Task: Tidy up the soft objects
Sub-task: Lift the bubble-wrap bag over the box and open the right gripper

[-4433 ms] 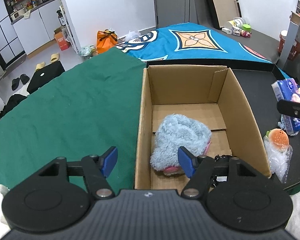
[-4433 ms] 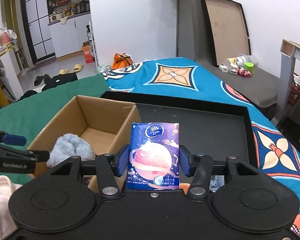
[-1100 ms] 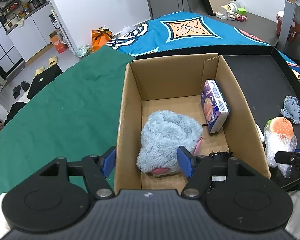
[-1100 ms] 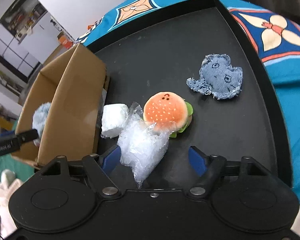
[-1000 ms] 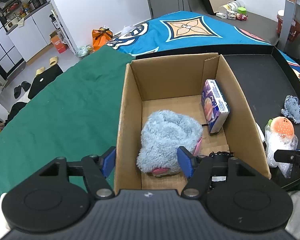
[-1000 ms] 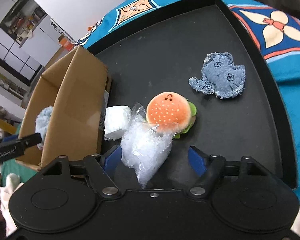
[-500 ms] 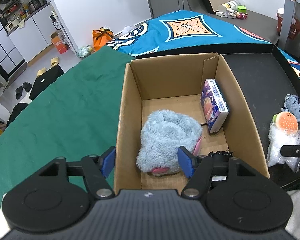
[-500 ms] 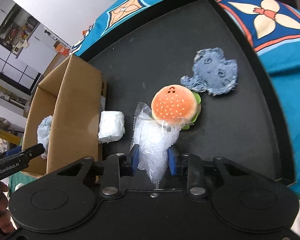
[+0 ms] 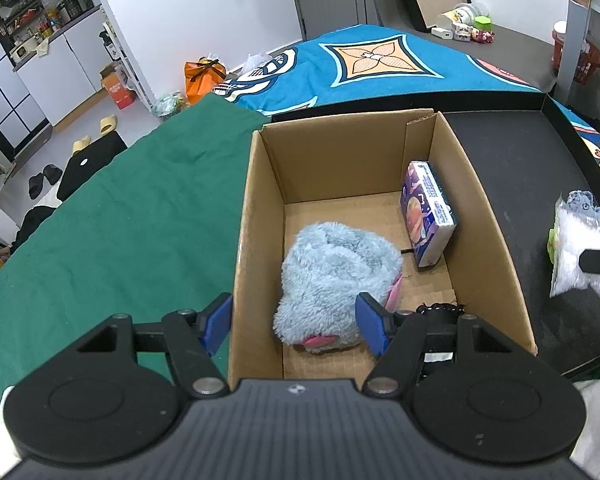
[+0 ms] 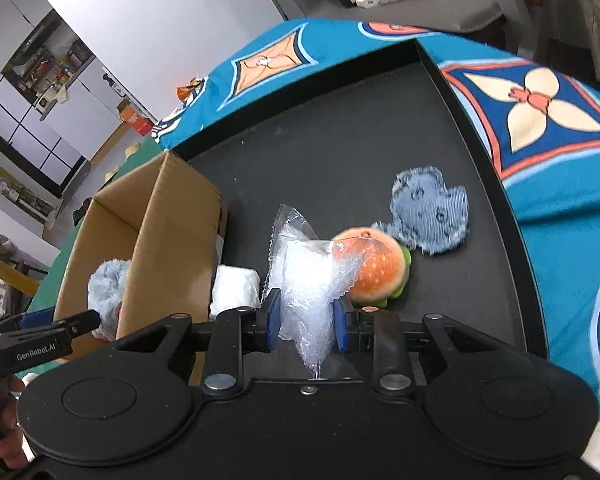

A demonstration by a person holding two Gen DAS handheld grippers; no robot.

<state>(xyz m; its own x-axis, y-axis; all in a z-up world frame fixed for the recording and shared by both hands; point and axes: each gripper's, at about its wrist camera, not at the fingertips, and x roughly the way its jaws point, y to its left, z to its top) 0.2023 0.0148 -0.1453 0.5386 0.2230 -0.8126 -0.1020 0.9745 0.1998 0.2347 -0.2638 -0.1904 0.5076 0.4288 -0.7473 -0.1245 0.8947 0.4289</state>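
Note:
My right gripper (image 10: 306, 322) has its jaws closing, the blue pads pressing a clear plastic bag (image 10: 304, 276) of white stuffing. The bag hangs just above the black tray (image 10: 340, 140); in the left wrist view it is the bag (image 9: 576, 236) at the far right. Behind it lies an orange burger plush (image 10: 376, 272), and beyond that a denim plush (image 10: 432, 212). My left gripper (image 9: 296, 322) hovers open over the near end of the cardboard box (image 9: 256, 216). Inside the box are a fluffy blue plush (image 9: 336, 268) and a tissue pack (image 9: 426, 216) standing on edge against the right wall.
A white soft block (image 10: 236, 286) sits on the tray against the box's outer wall. A green cloth (image 9: 120, 220) lies left of the box and a blue patterned cloth (image 9: 380, 64) behind it. The tray has a raised rim.
My right gripper shut on the plastic bag and lifted it a little off the tray. The left gripper and the box's contents stayed as they were.

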